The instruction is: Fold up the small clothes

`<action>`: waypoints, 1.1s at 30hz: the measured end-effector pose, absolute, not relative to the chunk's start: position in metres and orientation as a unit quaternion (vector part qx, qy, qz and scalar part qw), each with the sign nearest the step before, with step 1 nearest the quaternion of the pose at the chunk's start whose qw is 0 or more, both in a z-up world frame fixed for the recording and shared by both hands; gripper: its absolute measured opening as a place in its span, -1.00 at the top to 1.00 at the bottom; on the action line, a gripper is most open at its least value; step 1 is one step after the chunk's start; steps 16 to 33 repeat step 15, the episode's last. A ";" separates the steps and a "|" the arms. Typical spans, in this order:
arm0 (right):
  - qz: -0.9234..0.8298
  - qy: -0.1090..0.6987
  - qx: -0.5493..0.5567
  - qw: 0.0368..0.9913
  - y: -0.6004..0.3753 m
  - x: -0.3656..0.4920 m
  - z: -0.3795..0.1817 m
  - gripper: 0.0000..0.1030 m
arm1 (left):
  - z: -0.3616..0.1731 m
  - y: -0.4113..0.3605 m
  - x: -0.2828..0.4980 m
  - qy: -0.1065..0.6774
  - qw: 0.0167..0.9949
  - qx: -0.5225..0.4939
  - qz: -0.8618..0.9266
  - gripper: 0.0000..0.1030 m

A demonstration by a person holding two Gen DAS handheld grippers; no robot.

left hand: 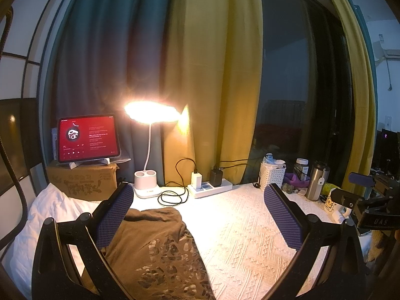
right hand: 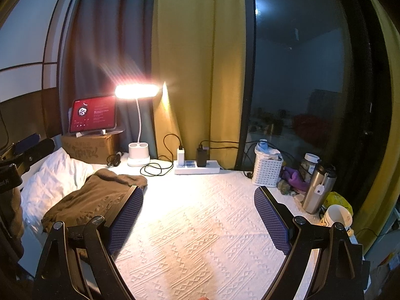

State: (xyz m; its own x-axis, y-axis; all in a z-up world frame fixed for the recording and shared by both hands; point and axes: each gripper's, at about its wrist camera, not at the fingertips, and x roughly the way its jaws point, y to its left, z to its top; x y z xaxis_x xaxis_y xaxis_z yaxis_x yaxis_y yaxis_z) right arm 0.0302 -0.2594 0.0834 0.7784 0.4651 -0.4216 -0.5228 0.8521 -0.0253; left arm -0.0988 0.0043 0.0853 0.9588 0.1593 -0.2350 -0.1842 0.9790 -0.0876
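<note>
Both tools stand released: left tool [left hand: 197, 215] above the brown garment [left hand: 155, 247], right tool [right hand: 198, 215] over bare white cloth [right hand: 200, 237]. Risk: the charger cable [left hand: 175, 195], just ahead of the left tool, could snag if the garment is dragged forward.

Right gripper [right hand: 198, 200] gapes wide above the white textured cloth [right hand: 200, 225], brown garment [right hand: 95, 197] lying left.

Tablet [left hand: 87, 138] screen shows a round logo reading "idc"; remaining screen lines too small to read. Cardboard box [left hand: 82, 182] print illegible.
</note>
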 end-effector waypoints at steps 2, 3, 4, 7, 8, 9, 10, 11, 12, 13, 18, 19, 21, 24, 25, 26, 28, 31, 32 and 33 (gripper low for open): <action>0.263 0.205 -0.071 0.940 -0.259 0.030 0.083 -0.78 | 0.085 0.004 -0.099 0.114 0.988 -0.054 0.087 -1.00; 0.262 0.205 -0.071 0.940 -0.259 0.030 0.083 -0.78 | 0.085 0.004 -0.099 0.114 0.988 -0.053 0.087 -1.00; 0.262 0.205 -0.071 0.940 -0.259 0.030 0.083 -0.78 | 0.085 0.004 -0.099 0.114 0.988 -0.053 0.087 -1.00; 0.263 0.206 -0.071 0.940 -0.258 0.030 0.083 -0.78 | 0.085 0.005 -0.098 0.115 0.988 -0.053 0.087 -1.00; 0.262 0.206 -0.071 0.940 -0.258 0.029 0.083 -0.78 | 0.085 0.005 -0.098 0.116 0.988 -0.053 0.087 -1.00; 0.263 0.205 -0.072 0.940 -0.258 0.029 0.083 -0.78 | 0.084 0.005 -0.099 0.116 0.988 -0.054 0.087 -1.00; 0.263 0.206 -0.072 0.940 -0.258 0.029 0.083 -0.78 | 0.084 0.005 -0.099 0.116 0.988 -0.054 0.087 -1.00; 0.264 0.206 -0.073 0.940 -0.257 0.028 0.083 -0.78 | 0.084 0.006 -0.099 0.117 0.988 -0.054 0.087 -1.00; 0.264 0.206 -0.073 0.939 -0.257 0.029 0.082 -0.78 | 0.083 0.006 -0.099 0.117 0.988 -0.055 0.085 -1.00; 0.264 0.207 -0.073 0.939 -0.256 0.029 0.082 -0.78 | 0.083 0.006 -0.099 0.117 0.988 -0.056 0.084 -1.00; 0.265 0.209 -0.074 0.939 -0.256 0.031 0.081 -0.78 | 0.083 0.006 -0.101 0.114 0.989 -0.054 0.081 -1.00; 0.265 0.209 -0.074 0.939 -0.256 0.031 0.081 -0.78 | 0.083 0.006 -0.101 0.114 0.989 -0.054 0.081 -1.00; 0.265 0.209 -0.074 0.939 -0.256 0.031 0.081 -0.78 | 0.083 0.006 -0.101 0.114 0.989 -0.054 0.081 -1.00; 0.265 0.209 -0.074 0.939 -0.256 0.031 0.081 -0.78 | 0.083 0.006 -0.101 0.114 0.989 -0.054 0.081 -1.00; 0.265 0.209 -0.074 0.939 -0.256 0.031 0.081 -0.78 | 0.083 0.006 -0.101 0.114 0.989 -0.054 0.081 -1.00; 0.265 0.209 -0.074 0.939 -0.256 0.031 0.081 -0.78 | 0.083 0.006 -0.101 0.114 0.989 -0.054 0.081 -1.00; 0.265 0.209 -0.074 0.939 -0.256 0.031 0.081 -0.78 | 0.083 0.006 -0.101 0.114 0.989 -0.054 0.081 -1.00; 0.265 0.209 -0.074 0.939 -0.256 0.031 0.081 -0.78 | 0.083 0.006 -0.101 0.114 0.989 -0.054 0.081 -1.00; 0.265 0.209 -0.074 0.939 -0.256 0.031 0.081 -0.78 | 0.083 0.006 -0.101 0.114 0.989 -0.054 0.081 -1.00; 0.265 0.209 -0.074 0.939 -0.256 0.031 0.081 -0.78 | 0.083 0.006 -0.101 0.114 0.989 -0.054 0.081 -1.00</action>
